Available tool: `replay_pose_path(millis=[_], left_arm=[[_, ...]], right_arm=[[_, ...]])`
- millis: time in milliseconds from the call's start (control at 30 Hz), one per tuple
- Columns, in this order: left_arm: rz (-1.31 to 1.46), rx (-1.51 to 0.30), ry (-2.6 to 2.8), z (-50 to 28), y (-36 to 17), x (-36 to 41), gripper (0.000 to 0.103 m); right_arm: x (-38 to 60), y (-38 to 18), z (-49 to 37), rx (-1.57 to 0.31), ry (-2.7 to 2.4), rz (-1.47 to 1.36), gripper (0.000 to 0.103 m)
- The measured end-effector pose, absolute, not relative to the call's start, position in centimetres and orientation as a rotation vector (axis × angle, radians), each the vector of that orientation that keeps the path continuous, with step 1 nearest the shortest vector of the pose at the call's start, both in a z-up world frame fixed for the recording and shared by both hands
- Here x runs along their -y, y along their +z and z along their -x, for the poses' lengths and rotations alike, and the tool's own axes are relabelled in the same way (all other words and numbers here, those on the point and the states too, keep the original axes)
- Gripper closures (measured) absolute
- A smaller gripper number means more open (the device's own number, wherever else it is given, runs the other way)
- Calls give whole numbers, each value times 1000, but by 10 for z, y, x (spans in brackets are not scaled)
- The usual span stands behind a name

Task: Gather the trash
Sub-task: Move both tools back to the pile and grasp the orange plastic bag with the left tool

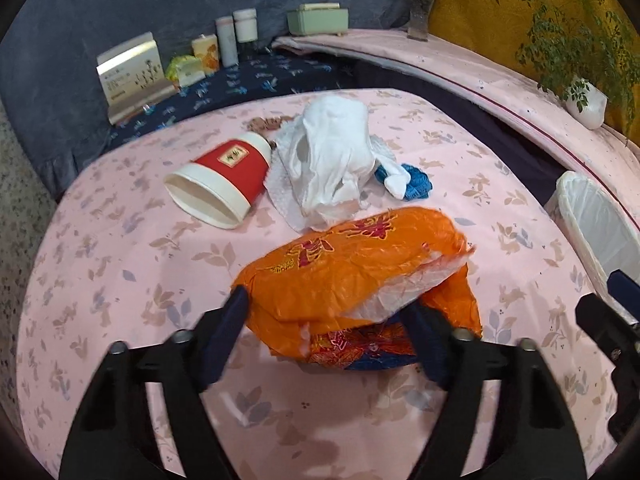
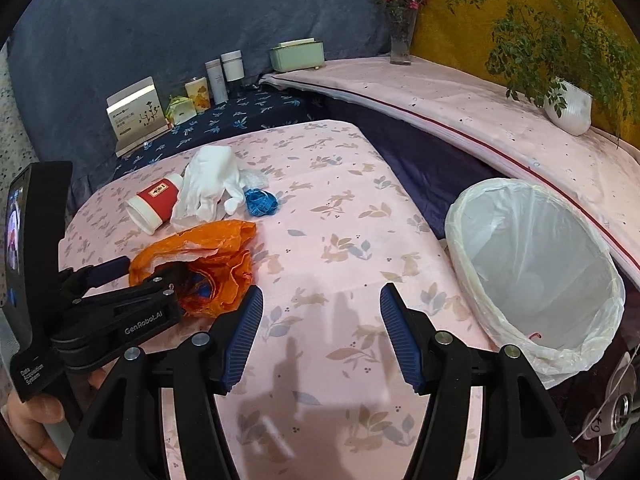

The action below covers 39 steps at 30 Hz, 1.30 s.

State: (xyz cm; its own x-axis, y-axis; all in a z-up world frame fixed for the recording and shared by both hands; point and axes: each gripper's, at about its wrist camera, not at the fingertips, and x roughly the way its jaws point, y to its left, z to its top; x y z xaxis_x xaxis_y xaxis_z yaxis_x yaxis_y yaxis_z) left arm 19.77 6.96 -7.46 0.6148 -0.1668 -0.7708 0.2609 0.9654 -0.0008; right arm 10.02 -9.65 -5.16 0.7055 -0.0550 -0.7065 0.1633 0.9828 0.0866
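An orange plastic bag (image 1: 352,264) (image 2: 208,240) lies crumpled on the pink floral tablecloth (image 1: 120,264). My left gripper (image 1: 328,304) (image 2: 152,270) is shut on it, one pad on each side. Behind the bag a red and white paper cup (image 1: 224,176) (image 2: 154,200) lies on its side. Next to the cup are crumpled white tissue (image 1: 332,160) (image 2: 212,184) and a small blue bundle (image 1: 416,184) (image 2: 260,202). My right gripper (image 2: 321,292) hangs open over bare cloth, with nothing between its fingers. A bin with a white liner (image 2: 480,200) (image 1: 592,220) stands off the table's right edge.
Boxes (image 2: 138,114), bottles (image 2: 218,76) and a green case (image 2: 298,54) line the dark blue shelf behind. A flower vase (image 2: 402,40) and a potted plant (image 2: 570,106) stand on the pink ledge at the right. A person's hand (image 2: 32,412) holds the left gripper's handle.
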Motion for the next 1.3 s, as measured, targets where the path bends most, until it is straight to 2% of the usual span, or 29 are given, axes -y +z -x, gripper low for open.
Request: replay_pose_path(millis=[33, 133, 267, 367, 733, 900, 1033, 1133, 1167, 1300], left_arm=[[-105, -880, -260, -199, -75, -72, 48], [-95, -878, -284, -199, -74, -77, 75], [-35, -874, -290, -197, -67, -90, 87], [12, -866, -282, -195, -60, -103, 90], [92, -859, -195, -188, -48, -141, 90], [96, -869, -163, -187, -52, -148, 90], [89, -879, -159, -187, -58, -147, 90], [86, -885, -162, -187, -62, -144, 90], [85, -886, -162, -187, -62, -143, 90], [77, -887, -161, -187, -62, -139, 90]], right_arm=[[94, -52, -101, -782, -120, -145, 44], [87, -55, -105, -790, -117, -137, 44], [78, -57, -109, -802, -108, -139, 44], [70, -59, -112, -809, -97, -134, 44], [39, -74, -129, -840, -48, -109, 46], [39, -86, -142, -872, -53, -122, 58], [39, -97, -149, -905, -44, -134, 76], [37, -101, -148, -907, -41, -126, 79], [36, -100, -147, -905, -40, -123, 83], [39, -97, -144, -894, -35, -136, 86]])
